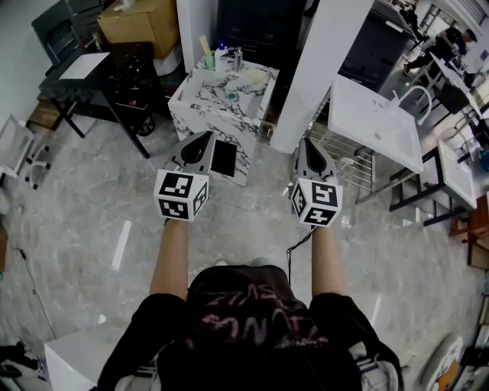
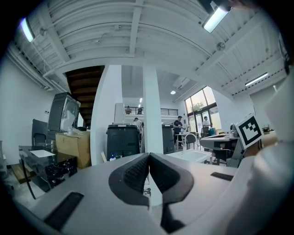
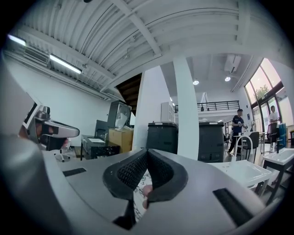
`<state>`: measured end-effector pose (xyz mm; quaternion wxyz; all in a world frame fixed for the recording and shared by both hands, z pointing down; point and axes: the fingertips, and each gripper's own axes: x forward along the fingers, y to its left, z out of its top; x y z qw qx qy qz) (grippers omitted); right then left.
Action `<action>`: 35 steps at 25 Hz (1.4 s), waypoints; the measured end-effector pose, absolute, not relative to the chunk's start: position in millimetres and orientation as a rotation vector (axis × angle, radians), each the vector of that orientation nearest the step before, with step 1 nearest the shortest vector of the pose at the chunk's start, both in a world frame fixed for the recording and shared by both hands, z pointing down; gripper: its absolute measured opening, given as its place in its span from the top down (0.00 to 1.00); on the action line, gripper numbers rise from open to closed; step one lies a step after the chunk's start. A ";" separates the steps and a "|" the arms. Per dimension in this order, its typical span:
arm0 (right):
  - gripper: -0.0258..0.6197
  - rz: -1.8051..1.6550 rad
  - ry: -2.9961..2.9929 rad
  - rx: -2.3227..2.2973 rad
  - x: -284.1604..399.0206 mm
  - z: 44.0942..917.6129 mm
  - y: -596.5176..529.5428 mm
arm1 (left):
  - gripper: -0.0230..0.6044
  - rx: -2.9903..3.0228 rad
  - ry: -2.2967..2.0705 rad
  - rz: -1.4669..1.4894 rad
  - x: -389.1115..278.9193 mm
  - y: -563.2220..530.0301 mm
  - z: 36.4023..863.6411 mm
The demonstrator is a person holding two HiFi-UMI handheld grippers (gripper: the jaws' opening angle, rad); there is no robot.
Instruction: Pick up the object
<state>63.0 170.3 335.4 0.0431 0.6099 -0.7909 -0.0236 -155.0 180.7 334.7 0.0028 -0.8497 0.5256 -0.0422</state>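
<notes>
I stand on a grey marble floor with both grippers held level in front of me. A small marble-patterned table (image 1: 200, 103) is just ahead, with a blue-capped bottle (image 1: 221, 52) and several small items on top; I cannot tell which of them is the task's object. My left gripper (image 1: 204, 137) (image 2: 148, 157) is shut, pads touching, nothing between them, and it hovers by the table's near edge. My right gripper (image 1: 308, 142) (image 3: 147, 153) is shut and empty too, off to the table's right near a white pillar (image 1: 325, 69).
A white sink unit (image 1: 374, 122) and a wire rack (image 1: 353, 172) stand at the right. A black cart (image 1: 130, 76) and a cardboard box (image 1: 141, 19) are at the back left, dark bins (image 2: 123, 140) behind the table. People (image 2: 178, 126) stand far off.
</notes>
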 end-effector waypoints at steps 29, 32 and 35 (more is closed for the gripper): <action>0.94 -0.053 -2.400 1.922 49.9 359.8 69.0 | 0.94 -2.698 1.582 -0.169 -168.0 79.9 363.0; 0.94 -0.038 -2.395 1.922 55.4 366.9 43.3 | 0.94 -2.709 1.583 -0.189 -162.1 54.2 371.8; 0.94 -0.027 -2.394 1.922 61.2 374.8 12.4 | 0.94 -2.719 1.579 -0.206 -154.9 23.5 380.4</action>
